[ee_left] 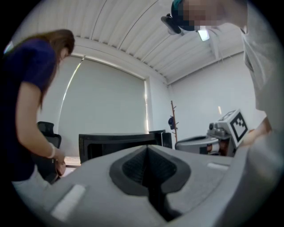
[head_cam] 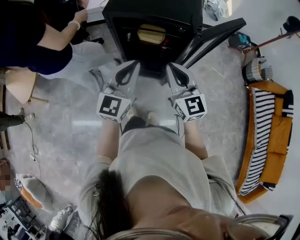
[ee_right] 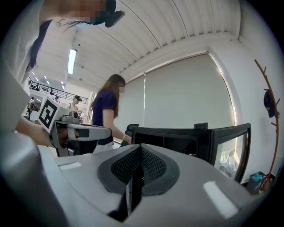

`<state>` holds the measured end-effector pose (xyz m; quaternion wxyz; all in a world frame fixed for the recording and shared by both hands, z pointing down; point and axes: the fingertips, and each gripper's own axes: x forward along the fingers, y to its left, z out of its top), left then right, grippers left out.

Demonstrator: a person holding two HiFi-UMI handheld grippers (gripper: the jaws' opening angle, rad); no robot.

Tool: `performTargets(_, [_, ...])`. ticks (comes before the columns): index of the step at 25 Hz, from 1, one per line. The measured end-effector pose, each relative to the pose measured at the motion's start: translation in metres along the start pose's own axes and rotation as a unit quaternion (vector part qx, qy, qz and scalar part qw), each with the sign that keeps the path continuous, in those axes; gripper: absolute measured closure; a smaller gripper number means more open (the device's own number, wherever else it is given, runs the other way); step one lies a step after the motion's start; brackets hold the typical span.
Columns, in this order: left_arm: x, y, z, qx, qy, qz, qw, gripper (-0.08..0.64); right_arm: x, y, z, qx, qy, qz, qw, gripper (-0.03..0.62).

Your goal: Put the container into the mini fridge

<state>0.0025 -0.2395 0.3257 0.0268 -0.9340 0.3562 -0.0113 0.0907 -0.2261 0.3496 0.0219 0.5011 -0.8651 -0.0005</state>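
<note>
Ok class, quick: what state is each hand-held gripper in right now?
Left hand-held gripper: closed, holding nothing.
Right hand-held gripper: closed, holding nothing.

Our left gripper [head_cam: 130, 66] and right gripper [head_cam: 174, 68] are grey, marked in black-and-white squares. Ahead of them: black mini fridge [head_cam: 154, 13], pale yellow container [head_cam: 151, 33]. To their right: orange sofa [head_cam: 280, 132], black-and-white stripes.

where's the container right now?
Head view, top centre: the container sits inside the open mini fridge, just beyond the tips of the left gripper and right gripper, neither of which touches it.
</note>
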Motion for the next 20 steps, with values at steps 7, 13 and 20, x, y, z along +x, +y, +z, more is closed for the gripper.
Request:
performTargets(7, [-0.0031,-0.0037,0.0057,0.002,-0.005,0.01,0.9999,0.558,-0.0049,0.0011,0.0071,-0.004,-0.01,0.006,1.0,0.595])
performTargets(13, [-0.004,-0.0091,0.0081,0.006,-0.006,0.011,0.9999,0.558,-0.0088,0.002,0.0103,-0.006,-0.015,0.009,1.0,0.595])
performTargets(20, [-0.0002,-0.0092,0.0084,0.004,-0.008,0.014,0.9999,0.558,-0.0083,-0.0015,0.0115,-0.008,-0.017,0.008,1.0,0.595])
